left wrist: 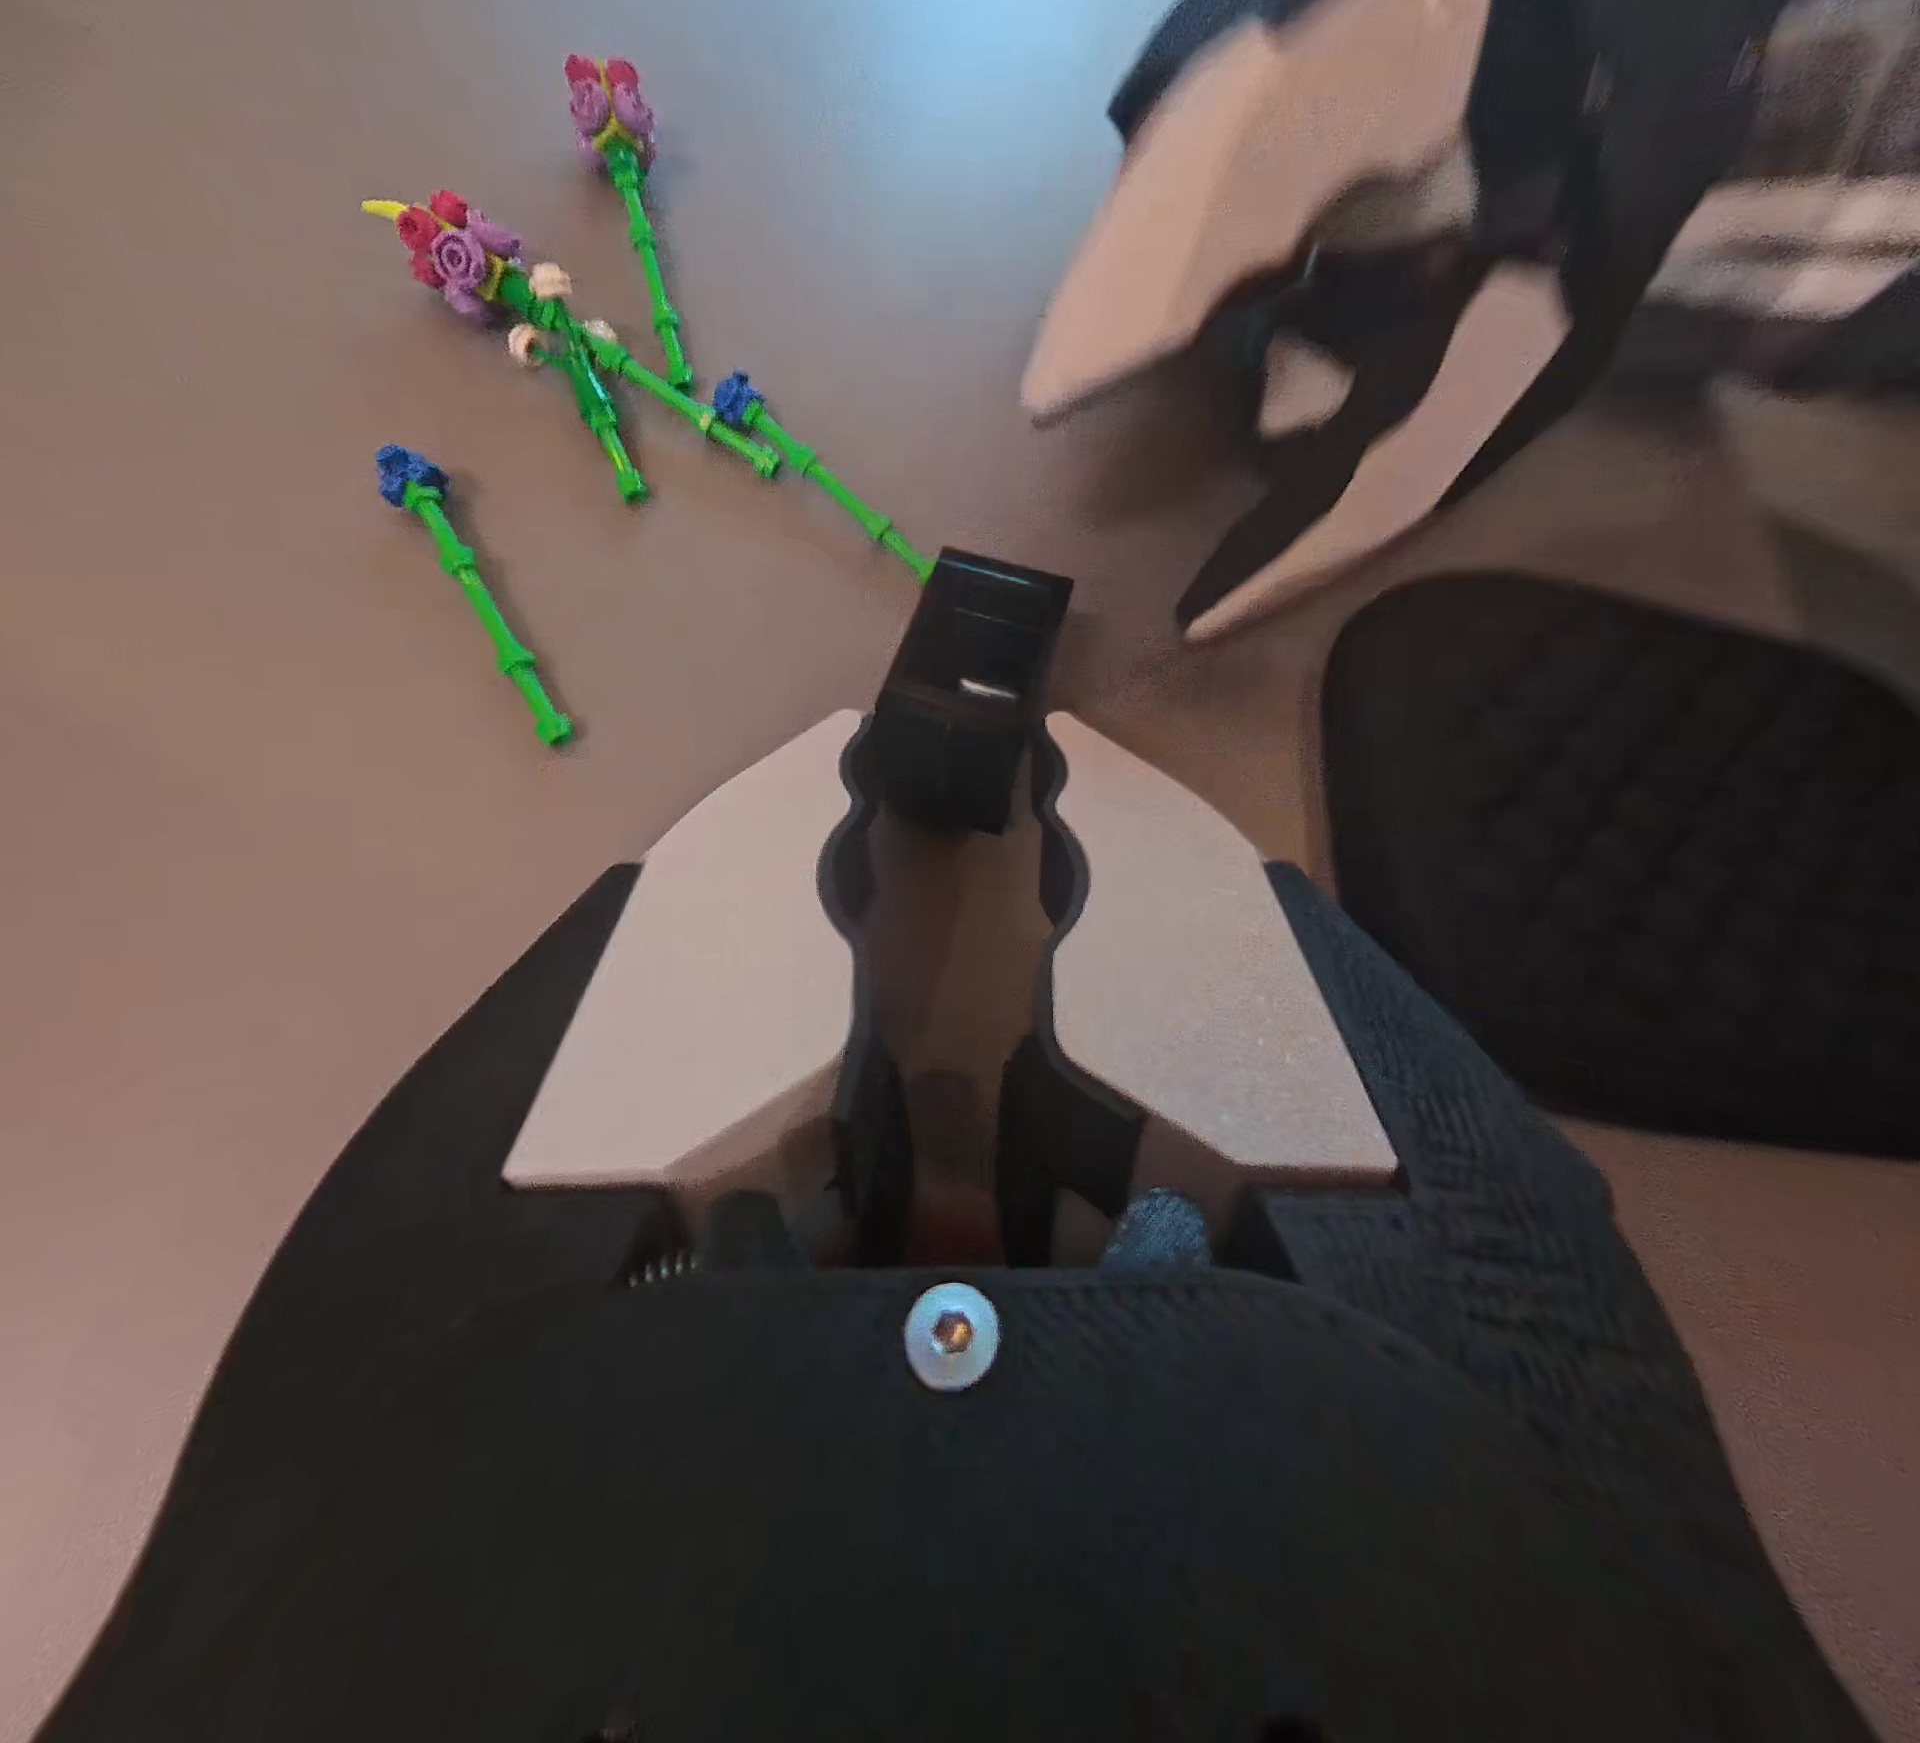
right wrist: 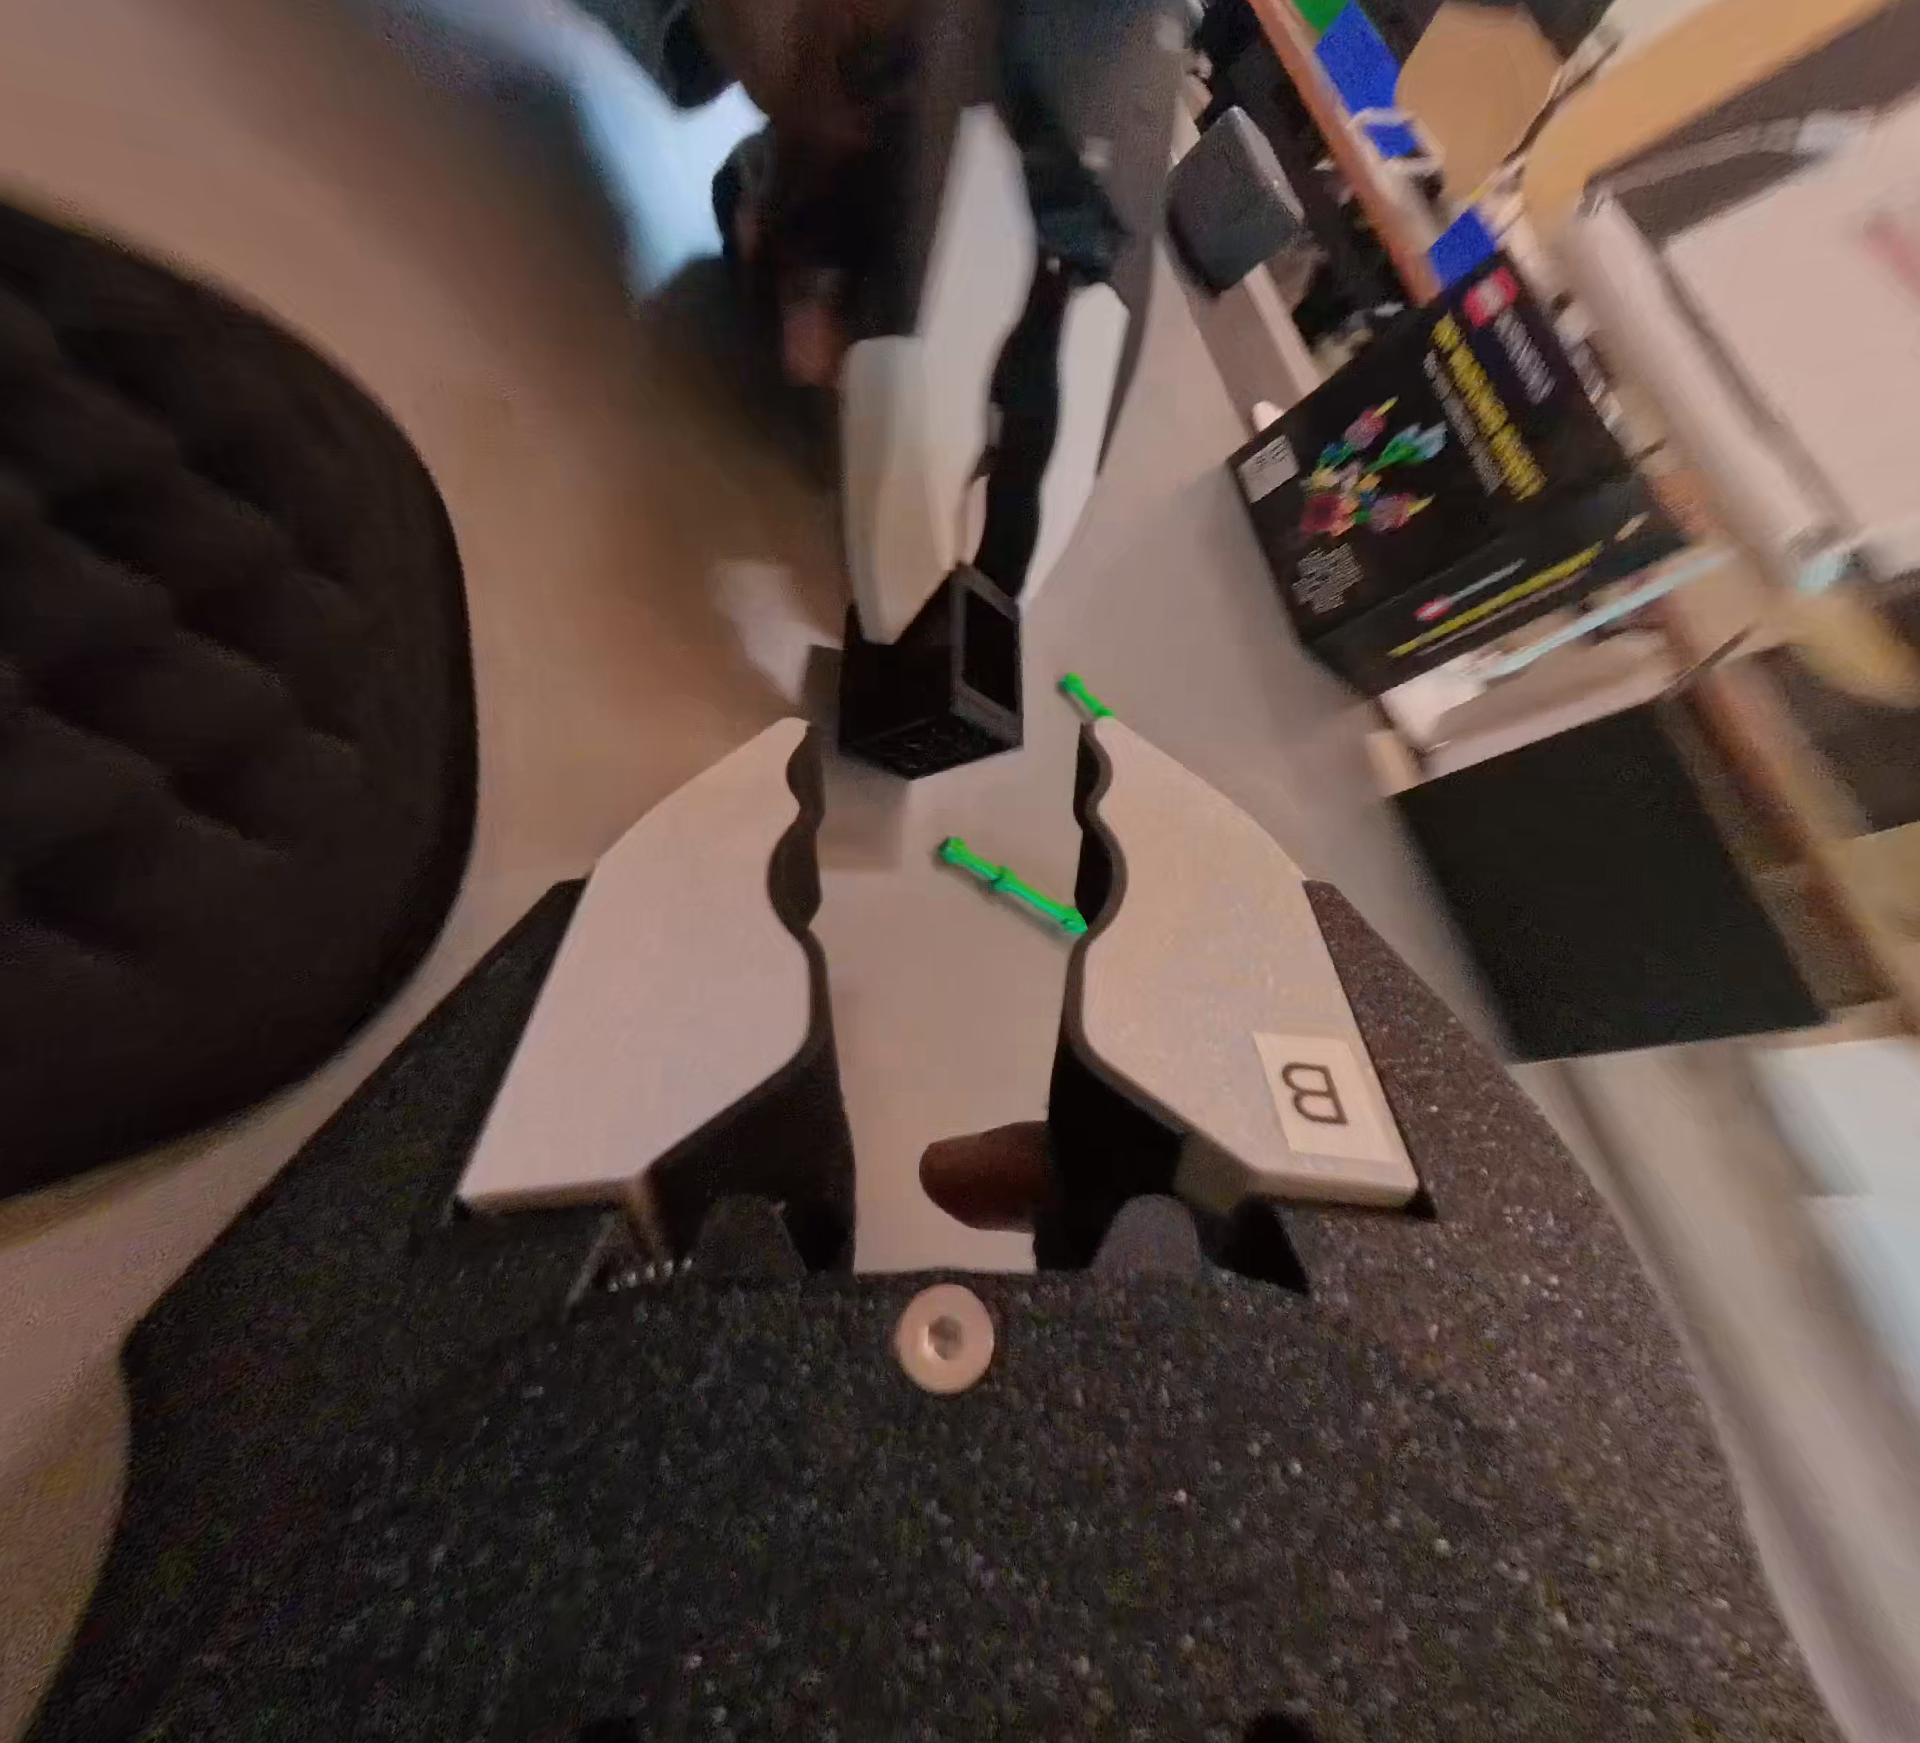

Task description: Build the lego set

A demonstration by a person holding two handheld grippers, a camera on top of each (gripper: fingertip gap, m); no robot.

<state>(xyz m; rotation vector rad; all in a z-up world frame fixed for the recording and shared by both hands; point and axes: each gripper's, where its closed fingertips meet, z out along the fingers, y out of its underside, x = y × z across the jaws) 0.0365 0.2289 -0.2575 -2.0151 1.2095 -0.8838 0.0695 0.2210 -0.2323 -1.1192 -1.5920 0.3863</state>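
- Black plastic block [left wrist: 971, 706], hollow and box-shaped: held off the worktop [left wrist: 208, 862] at the tips of the left gripper [left wrist: 954, 758], whose fingers [left wrist: 727, 966] are closed on its near end. Judged light and rigid, with smooth walls that could slip; best held across two flat opposite sides, as now.
- Open mouth of the block shows in the right wrist view, facing right; what is inside is too dark to tell.
- Flower stems, green [left wrist: 473, 592]: several lie loose on the worktop, far and left of the block, some crossing one another. Blooms are blue [left wrist: 408, 475], purple with red [left wrist: 457, 254] and [left wrist: 608, 104], and small cream buds [left wrist: 549, 280]. Judged thin, light and liable to come apart at the joints; grip on the stem, not the bloom.
- One blue-headed stem [left wrist: 831, 478] runs behind the block; its near end is hidden.
- Right gripper [right wrist: 945, 737]: fingers spread apart, empty, pointing at the block without touching it. Blurred in the left wrist view.
- Dark round cushion [left wrist: 1621, 862]: near right, cut off by the frame edge.
- Black printed box [right wrist: 1455, 509]: far right on a shelf, blurred.
- Person behind the left gripper: blurred.
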